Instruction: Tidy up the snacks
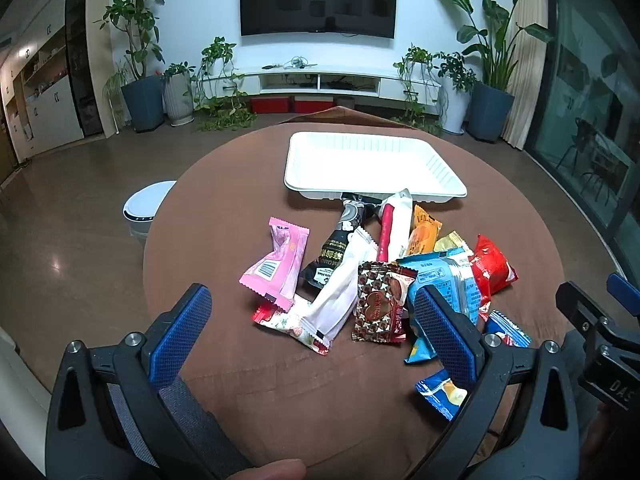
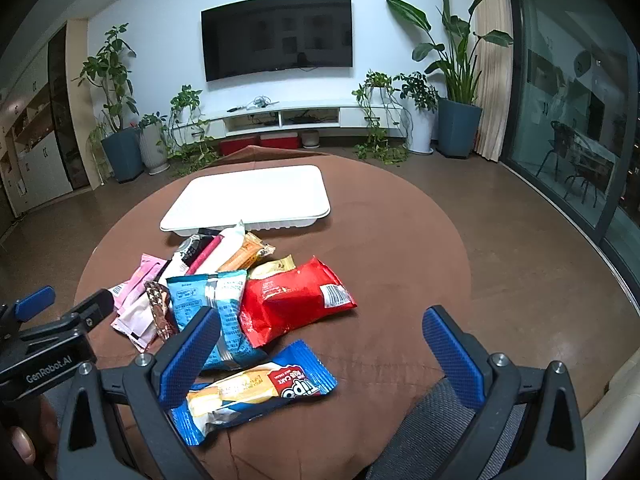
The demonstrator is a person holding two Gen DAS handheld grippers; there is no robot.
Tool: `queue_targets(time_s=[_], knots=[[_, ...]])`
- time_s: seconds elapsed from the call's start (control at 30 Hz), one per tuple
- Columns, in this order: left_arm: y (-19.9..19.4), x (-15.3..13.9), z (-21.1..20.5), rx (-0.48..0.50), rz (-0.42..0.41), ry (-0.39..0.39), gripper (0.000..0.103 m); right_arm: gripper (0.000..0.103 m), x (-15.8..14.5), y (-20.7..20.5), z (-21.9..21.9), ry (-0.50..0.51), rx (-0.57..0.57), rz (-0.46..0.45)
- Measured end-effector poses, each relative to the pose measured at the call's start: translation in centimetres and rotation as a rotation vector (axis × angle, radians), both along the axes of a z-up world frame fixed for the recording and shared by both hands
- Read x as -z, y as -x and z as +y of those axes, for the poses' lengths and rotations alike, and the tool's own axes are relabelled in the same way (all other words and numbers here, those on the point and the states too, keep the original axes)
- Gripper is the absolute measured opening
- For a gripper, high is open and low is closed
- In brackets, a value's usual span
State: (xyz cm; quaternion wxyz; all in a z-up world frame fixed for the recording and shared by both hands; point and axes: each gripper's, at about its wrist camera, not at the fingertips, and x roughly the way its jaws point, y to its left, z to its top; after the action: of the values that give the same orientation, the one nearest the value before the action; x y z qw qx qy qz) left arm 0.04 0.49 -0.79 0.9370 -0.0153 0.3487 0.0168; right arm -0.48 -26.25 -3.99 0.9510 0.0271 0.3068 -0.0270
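A pile of wrapped snacks lies on a round brown table (image 1: 248, 392). In it are a pink packet (image 1: 277, 260), a white packet (image 1: 340, 292), a brown star-print packet (image 1: 378, 306), a light-blue packet (image 2: 214, 304), a red bag (image 2: 292, 300) and a blue cake roll wrapper (image 2: 256, 394). Behind the pile sits a white tray (image 1: 374, 190) with nothing in it. My left gripper (image 1: 316, 324) hangs open just in front of the pile. My right gripper (image 2: 320, 344) is open too, above the cake roll wrapper and holding nothing.
The right gripper's body (image 1: 600, 332) shows at the right edge of the left wrist view. A white round bin (image 1: 146, 206) stands on the floor left of the table. Potted plants, a TV and a low cabinet line the far wall.
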Motion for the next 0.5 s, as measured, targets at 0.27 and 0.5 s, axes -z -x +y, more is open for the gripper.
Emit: queue_targets(time_s=[0.27, 0.5], knots=[[0.19, -0.15, 0.12, 0.001, 0.001, 0.0, 0.103, 0.103, 0.42, -0.13, -0.05, 0.011, 0.007, 0.021], [0.21, -0.23, -0.07, 0.001, 0.003, -0.003, 0.103, 0.103, 0.55, -0.22, -0.07, 0.01, 0.008, 0.026]])
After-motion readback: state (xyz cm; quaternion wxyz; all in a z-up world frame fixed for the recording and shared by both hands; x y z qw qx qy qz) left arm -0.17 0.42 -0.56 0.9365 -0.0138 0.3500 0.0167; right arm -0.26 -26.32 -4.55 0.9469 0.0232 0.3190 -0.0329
